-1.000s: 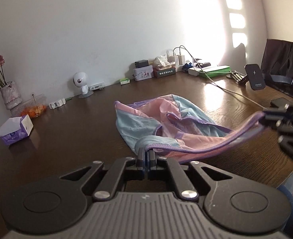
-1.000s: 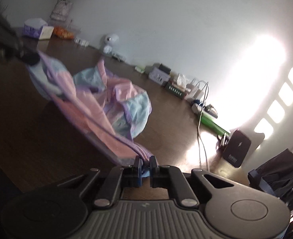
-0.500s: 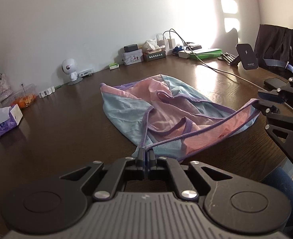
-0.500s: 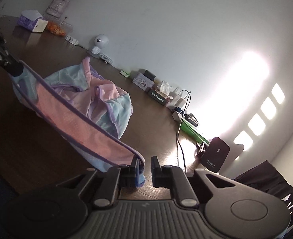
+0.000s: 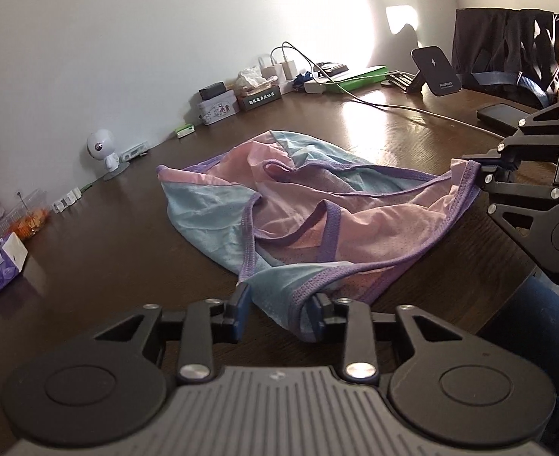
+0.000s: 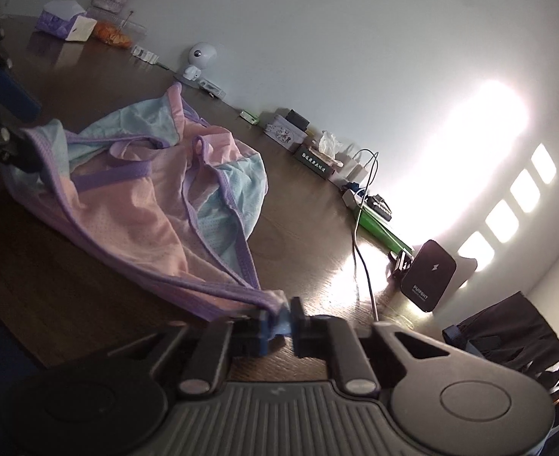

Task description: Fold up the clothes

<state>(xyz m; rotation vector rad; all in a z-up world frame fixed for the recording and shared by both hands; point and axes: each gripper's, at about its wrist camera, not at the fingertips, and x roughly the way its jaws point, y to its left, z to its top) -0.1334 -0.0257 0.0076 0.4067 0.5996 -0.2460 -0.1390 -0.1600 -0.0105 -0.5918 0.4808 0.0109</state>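
Lay-down step: garment [image 5: 298,220] flat nr bench [image 5: 108,247] front edge. L gripper [image 5: 279,304] jaws apart, hem loose btwn; R gripper [image 6: 279,321] pinches corner. Next: release, regrip for fold.

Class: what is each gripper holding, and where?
Right fingers closing on the garment's purple hem corner; left fingers opening, other hem end lying loose between them.

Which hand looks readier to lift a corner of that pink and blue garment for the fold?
Right, probably: the right gripper seems to have the garment pinched by its purple hem, while the left gripper stands open with the cloth loose.
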